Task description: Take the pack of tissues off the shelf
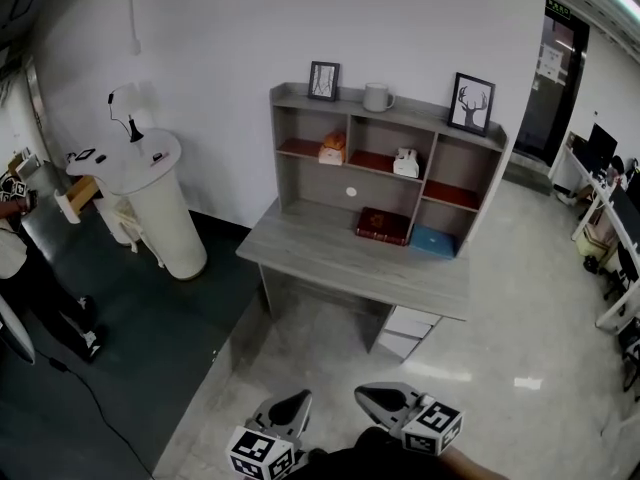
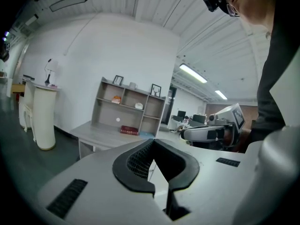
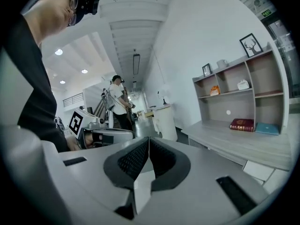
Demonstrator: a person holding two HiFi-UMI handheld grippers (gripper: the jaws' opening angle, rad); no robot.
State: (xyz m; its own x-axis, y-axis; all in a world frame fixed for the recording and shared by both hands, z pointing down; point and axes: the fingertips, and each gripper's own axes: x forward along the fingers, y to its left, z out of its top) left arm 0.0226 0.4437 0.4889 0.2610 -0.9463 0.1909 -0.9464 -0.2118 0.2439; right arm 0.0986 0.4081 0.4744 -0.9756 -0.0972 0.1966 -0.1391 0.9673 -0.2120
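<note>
The left gripper (image 1: pixel 298 400) and right gripper (image 1: pixel 366 394), low in the frame, have their jaws pressed together and empty. What looks like the pack of tissues (image 1: pixel 333 148), orange-topped, lies well ahead at upper centre in the shelf (image 1: pixel 388 111), slightly nearer the left gripper's line.

Text check | I read no words or numbers | green sign (image 1: pixel 558 10), upper right of head view: lettering too small | red book (image 1: pixel 383 225), frame centre: cover print illegible

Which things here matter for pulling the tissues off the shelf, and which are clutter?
Job: shelf, white tissue pack in its middle compartment, left gripper, right gripper.
Clutter: mug, orange item, red book, blue book, small picture frame, deer picture frame.
</note>
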